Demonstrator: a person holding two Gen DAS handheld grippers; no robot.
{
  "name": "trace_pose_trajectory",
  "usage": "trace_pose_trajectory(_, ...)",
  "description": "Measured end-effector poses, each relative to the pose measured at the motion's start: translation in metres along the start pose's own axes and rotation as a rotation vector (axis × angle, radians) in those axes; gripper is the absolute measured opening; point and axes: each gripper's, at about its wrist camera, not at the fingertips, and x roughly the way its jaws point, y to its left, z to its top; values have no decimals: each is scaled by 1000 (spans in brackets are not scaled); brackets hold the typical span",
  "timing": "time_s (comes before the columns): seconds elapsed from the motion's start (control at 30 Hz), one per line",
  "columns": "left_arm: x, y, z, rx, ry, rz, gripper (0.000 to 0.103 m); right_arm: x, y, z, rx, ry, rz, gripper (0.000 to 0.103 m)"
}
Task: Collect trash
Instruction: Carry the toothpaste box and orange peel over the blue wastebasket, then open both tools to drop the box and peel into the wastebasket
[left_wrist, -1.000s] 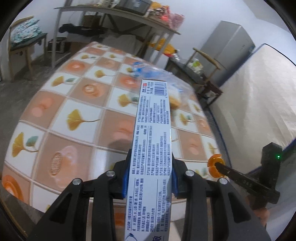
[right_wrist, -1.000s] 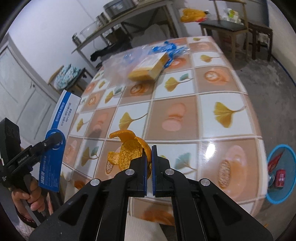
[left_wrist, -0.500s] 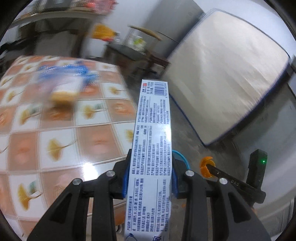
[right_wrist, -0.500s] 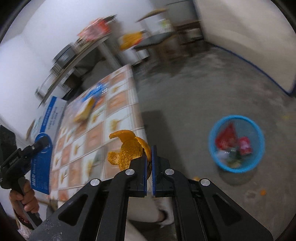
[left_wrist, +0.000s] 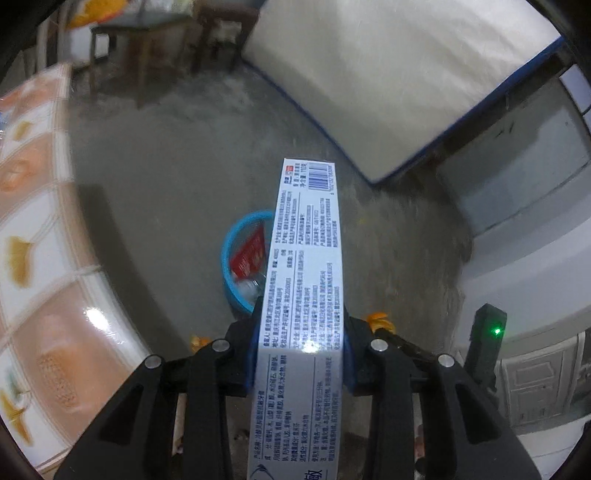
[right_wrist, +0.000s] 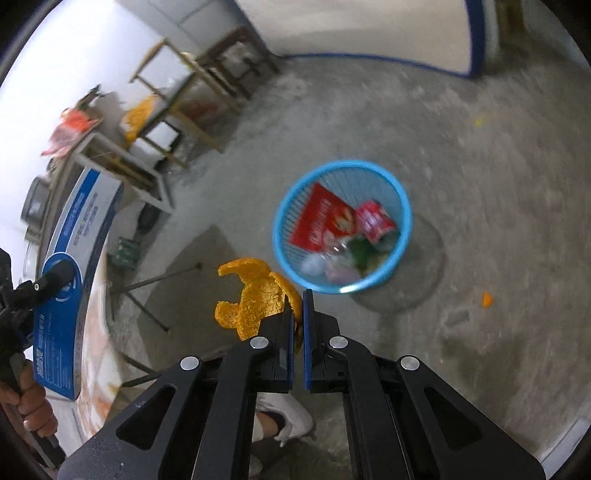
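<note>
Trash rides in both tools, above the concrete floor. A long white toothpaste box (left_wrist: 306, 295) is clamped crosswise between the fingers of the left gripper (left_wrist: 300, 354), its barcode end pointing to twelve o'clock. Past its left edge, at about eleven o'clock, shows the blue basket (left_wrist: 231, 236) standing on the floor, a red packet inside. The right gripper (right_wrist: 298, 328) is pinched tight on an orange peel (right_wrist: 255, 295), which curls out toward ten o'clock of the fingertips. From that wrist the basket (right_wrist: 402, 206) lies at one o'clock, near the peel, holding a red wrapper, a red can and pale scraps. The tiled tabletop (left_wrist: 40, 258) runs along nine o'clock of the left view.
</note>
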Motion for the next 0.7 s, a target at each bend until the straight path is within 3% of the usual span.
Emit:
trace_pose_trajectory(0.17,80,-18,26,-20,119,26,33,37,-22,17,69,55,-18,2)
trace_pose_trajectory(0.27,114,-25,45,-38,141,11,35,54,-33,34,91,63,-58,2)
trace_pose_trajectory(0.37,137,-28,61,-21,129,80,64,70,-40,53,108,63,-114,2)
trace_pose_trajectory(0.43,131,-25,60,-27,85,88,66,82,-43,61,104,68,-151,2)
trace_pose_trajectory(0.53,107,-16,52,-40,59,39,67,103,-48,68,97,89,-193,2)
trace_pose_trajectory(0.7,33,-3,30,4,-38,37,72,129,-52,75,87,123,-241,3)
